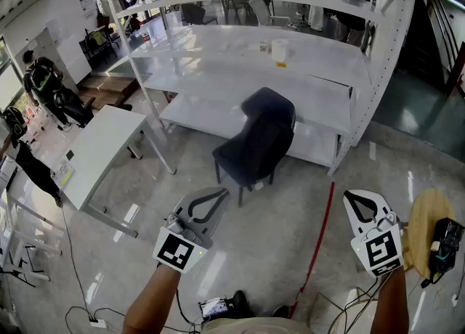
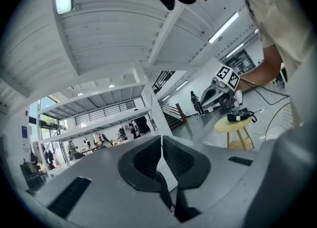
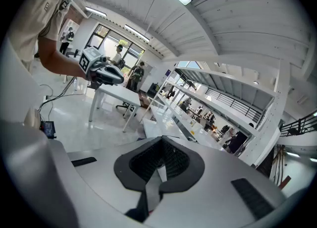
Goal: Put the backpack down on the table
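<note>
Pre-grasp stage. Left tool (image 1: pixel 216 196), right tool (image 1: pixel 356 198): jaws fully closed, empty. Dark navy padded bulk (image 1: pixel 260 135) mid-floor, probably backpack, untouched. Next: approach, open, grip, carry to white rectangular worktop (image 1: pixel 102 144).

Head view from above the person, facing forward and steeply down, left gripper (image 1: pixel 216 193) and right gripper (image 1: pixel 354 196) close at its lower edge, white rack (image 1: pixel 290 71) farther off, each gripper view riding close behind its own jaws, each catching the other gripper sideways, all three sharing the rack
</note>
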Motion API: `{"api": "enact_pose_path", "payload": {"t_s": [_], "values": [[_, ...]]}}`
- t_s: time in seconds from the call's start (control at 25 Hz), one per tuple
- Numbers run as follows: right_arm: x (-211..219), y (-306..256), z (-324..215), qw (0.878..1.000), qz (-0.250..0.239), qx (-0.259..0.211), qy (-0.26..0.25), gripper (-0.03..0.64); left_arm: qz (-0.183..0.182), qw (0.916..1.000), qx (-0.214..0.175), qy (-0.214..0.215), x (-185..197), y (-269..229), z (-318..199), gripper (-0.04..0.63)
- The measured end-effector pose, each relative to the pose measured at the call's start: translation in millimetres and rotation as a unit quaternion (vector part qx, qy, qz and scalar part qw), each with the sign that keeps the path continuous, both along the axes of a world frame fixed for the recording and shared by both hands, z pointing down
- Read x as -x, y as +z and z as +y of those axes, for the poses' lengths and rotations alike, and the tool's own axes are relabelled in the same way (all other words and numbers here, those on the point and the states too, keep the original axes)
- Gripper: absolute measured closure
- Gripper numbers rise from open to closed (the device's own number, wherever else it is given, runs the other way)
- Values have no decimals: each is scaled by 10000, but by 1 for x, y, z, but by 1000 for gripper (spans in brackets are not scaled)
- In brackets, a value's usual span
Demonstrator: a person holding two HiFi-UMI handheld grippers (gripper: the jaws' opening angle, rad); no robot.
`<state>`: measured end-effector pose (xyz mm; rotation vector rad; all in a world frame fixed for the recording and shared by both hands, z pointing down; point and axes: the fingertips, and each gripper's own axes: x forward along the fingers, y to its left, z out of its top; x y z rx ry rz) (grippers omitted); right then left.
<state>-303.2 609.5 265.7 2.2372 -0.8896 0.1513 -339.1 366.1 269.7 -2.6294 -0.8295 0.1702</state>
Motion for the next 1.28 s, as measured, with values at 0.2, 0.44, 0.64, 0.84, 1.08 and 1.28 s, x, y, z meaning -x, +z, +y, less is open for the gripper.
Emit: {"api": "enact_pose_path", "payload": {"t_s": [0.2,0.44,0.64,0.84,1.08,1.28], "values": [[-8,0,-7,10000,-33,10,45,593,-39,10000,43,30,-11,1,-8,575],[-19,6,-18,9999,-65,-10,122,592,-70,9999,86,117,-24,9,-17,575],[-31,9,-34,9996,-101,-91,235,592,-134,9996,152,201,-39,14,-34,575],[-47,17,-48,9988,-69,-265,407,592,-211,9991,223,308,-57,22,-46,574],[-72,34,-66,9988,-158,-236,404,591,-282,9987,208,364,-84,34,-53,575],[-115,43,-70,9991,-229,-222,282,591,-419,9985,218,277,-122,44,-49,575]]}}
